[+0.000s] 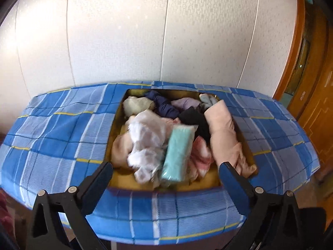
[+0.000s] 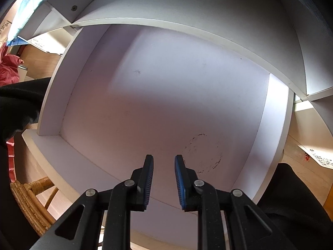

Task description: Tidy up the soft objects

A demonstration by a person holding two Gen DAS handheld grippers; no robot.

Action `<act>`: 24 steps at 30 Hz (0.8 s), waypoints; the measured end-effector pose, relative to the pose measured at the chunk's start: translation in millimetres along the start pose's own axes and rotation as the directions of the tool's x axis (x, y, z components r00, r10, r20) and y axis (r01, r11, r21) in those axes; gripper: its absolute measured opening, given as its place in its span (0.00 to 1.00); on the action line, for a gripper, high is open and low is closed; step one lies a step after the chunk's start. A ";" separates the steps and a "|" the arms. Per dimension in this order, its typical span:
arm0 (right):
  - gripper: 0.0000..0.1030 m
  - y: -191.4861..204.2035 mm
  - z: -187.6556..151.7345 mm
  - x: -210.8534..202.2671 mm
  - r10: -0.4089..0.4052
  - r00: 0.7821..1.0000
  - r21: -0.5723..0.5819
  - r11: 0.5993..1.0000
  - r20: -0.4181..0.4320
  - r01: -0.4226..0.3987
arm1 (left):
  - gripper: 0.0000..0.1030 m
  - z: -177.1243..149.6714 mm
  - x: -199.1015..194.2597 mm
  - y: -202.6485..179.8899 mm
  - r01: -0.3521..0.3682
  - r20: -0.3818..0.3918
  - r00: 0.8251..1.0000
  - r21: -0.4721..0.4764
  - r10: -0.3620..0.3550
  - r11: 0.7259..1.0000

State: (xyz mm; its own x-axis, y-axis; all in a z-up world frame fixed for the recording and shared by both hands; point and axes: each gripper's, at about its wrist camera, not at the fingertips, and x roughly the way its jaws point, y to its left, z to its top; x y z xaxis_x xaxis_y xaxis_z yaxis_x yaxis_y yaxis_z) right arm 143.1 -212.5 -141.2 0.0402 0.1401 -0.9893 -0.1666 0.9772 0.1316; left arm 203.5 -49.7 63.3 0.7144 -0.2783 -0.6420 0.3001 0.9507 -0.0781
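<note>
A yellow-brown box point(image 1: 124, 180) set into the blue plaid cover holds a heap of soft things. In it lie a teal pack in clear wrap point(image 1: 179, 152), a white garment in a clear bag point(image 1: 147, 141), a pale pink roll point(image 1: 224, 133), navy cloth point(image 1: 164, 106), black cloth point(image 1: 193, 118) and a cream bundle point(image 1: 137, 104). My left gripper point(image 1: 165, 170) is open wide at the box's near edge, with nothing pressed between its pads. My right gripper point(image 2: 164, 179) points down into a white drawer point(image 2: 270, 125), its fingers close together and holding nothing.
The blue plaid cover point(image 1: 52, 129) spreads to both sides of the box, with a white panelled wall behind and a wooden door point(image 1: 312, 104) to the right. Beside the drawer are a wicker stool point(image 2: 27, 198), red cloth point(image 2: 8, 68) and a black sleeve point(image 2: 18, 104).
</note>
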 end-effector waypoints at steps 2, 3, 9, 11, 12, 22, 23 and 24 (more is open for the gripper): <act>0.19 0.7 -0.6 -0.3 0.002 1.000 -0.011 1.000 0.002 -0.002 | 1.00 -16.2 -5.3 4.7 -0.015 -0.009 1.000 -0.005 0.015 1.000; 0.19 0.1 -0.2 -0.3 0.003 1.000 -0.014 1.000 0.002 -0.002 | 1.00 -26.0 -7.4 7.8 -0.020 -0.016 1.000 -0.016 0.020 1.000; 0.19 -1.6 -1.8 -3.2 0.030 1.000 -0.022 0.999 -0.002 -0.030 | 1.00 -83.5 -15.5 22.3 -0.080 -0.082 0.994 -0.121 0.070 0.989; 0.19 3.8 -5.7 -10.0 0.049 0.999 -0.048 0.998 0.010 -0.048 | 1.00 -100.7 -15.3 24.1 -0.116 -0.121 0.988 -0.147 0.098 0.982; 0.19 6.0 -7.1 -13.0 0.052 0.998 -0.060 0.997 0.018 -0.051 | 1.00 -110.2 -15.6 25.3 -0.133 -0.135 0.985 -0.161 0.111 0.978; 0.19 10.1 -16.0 -39.3 0.002 0.992 -0.057 0.998 0.123 0.005 | 1.00 -177.2 -22.4 34.2 -0.207 -0.198 0.966 -0.209 0.166 0.956; 0.19 11.4 -17.4 -43.3 -0.001 0.991 -0.046 0.999 0.132 0.007 | 1.00 -177.5 -23.6 35.9 -0.211 -0.197 0.966 -0.221 0.168 0.952; 0.19 10.9 -18.7 -47.1 -0.001 0.990 -0.036 0.999 0.142 0.006 | 1.00 -178.0 -25.1 37.2 -0.211 -0.194 0.967 -0.232 0.168 0.949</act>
State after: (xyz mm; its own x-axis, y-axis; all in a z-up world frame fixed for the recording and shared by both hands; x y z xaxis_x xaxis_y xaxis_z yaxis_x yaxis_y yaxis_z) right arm 121.0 -211.5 -94.3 0.1803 0.1605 -0.9704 -0.2019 0.9716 0.1231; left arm 84.3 17.0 -59.2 0.6182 -0.0830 -0.7816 -0.0130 0.9932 -0.1157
